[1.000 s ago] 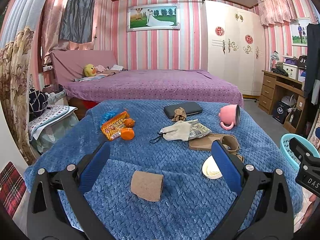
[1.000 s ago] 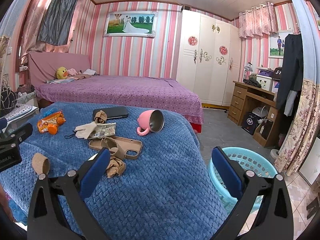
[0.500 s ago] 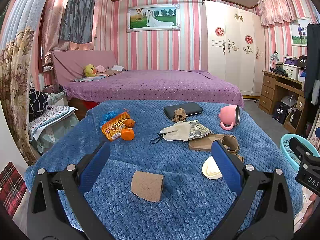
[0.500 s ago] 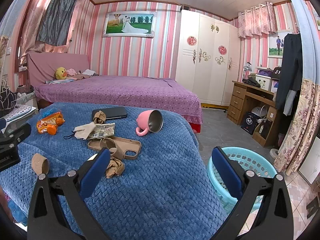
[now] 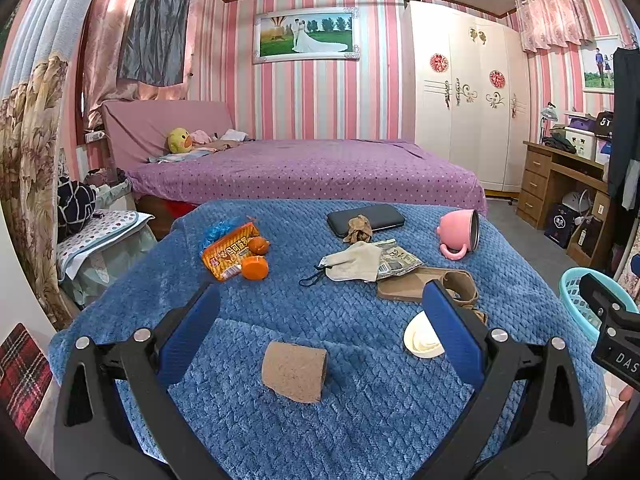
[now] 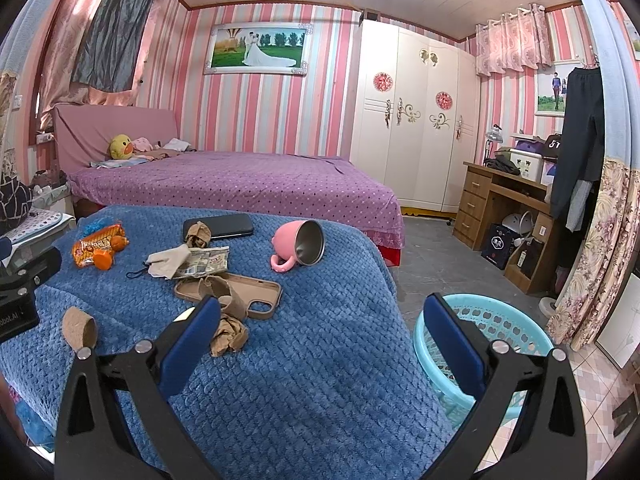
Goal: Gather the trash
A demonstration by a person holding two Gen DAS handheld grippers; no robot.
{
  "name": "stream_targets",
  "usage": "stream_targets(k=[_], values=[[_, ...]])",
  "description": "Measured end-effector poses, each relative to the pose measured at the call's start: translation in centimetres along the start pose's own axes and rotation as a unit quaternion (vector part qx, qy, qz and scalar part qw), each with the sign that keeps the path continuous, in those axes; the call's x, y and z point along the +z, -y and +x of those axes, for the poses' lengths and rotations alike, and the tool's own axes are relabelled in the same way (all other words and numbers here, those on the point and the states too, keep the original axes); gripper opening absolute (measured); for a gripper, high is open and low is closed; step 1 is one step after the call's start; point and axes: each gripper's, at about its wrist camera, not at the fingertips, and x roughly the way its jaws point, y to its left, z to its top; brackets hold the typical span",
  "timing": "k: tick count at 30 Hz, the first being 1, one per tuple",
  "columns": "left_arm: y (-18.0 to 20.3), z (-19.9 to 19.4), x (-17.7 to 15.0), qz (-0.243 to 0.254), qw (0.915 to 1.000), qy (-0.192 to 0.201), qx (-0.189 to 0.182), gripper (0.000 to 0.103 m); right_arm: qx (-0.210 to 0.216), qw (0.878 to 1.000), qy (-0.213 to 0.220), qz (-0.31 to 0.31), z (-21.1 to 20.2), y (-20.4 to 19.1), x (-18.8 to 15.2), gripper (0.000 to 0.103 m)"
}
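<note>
On the blue blanket (image 5: 360,400) a brown cardboard roll (image 5: 294,371) lies between the fingers of my open, empty left gripper (image 5: 320,312); it also shows in the right wrist view (image 6: 79,328). A white paper scrap (image 5: 422,340) lies by the right finger. A crumpled brown paper wad (image 6: 229,335) lies just past the left finger of my open, empty right gripper (image 6: 322,324). Another wad (image 5: 358,229) rests on a black case (image 5: 366,219). A snack wrapper (image 5: 394,259) lies under a beige mask (image 5: 352,261). A turquoise basket (image 6: 480,354) stands on the floor at the right.
An orange snack pack (image 5: 230,250) with oranges (image 5: 255,267), a tipped pink mug (image 5: 458,234) and a tan phone case (image 6: 240,292) also lie on the blanket. A purple bed (image 5: 304,172) stands behind, a wooden desk (image 6: 504,204) at the right.
The right wrist view has shifted slightly; nothing on the blanket has moved. Both grippers stay open.
</note>
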Motion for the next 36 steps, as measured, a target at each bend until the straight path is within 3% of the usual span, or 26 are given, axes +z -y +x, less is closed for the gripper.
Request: stream_targets(k=[36], values=[[-0.04,0.6,-0.74,-0.004,1.0,-0.006,0.003,0.098,0.004,1.0,-0.016,0.008,0.85,-0.23,-0.29,0.099]])
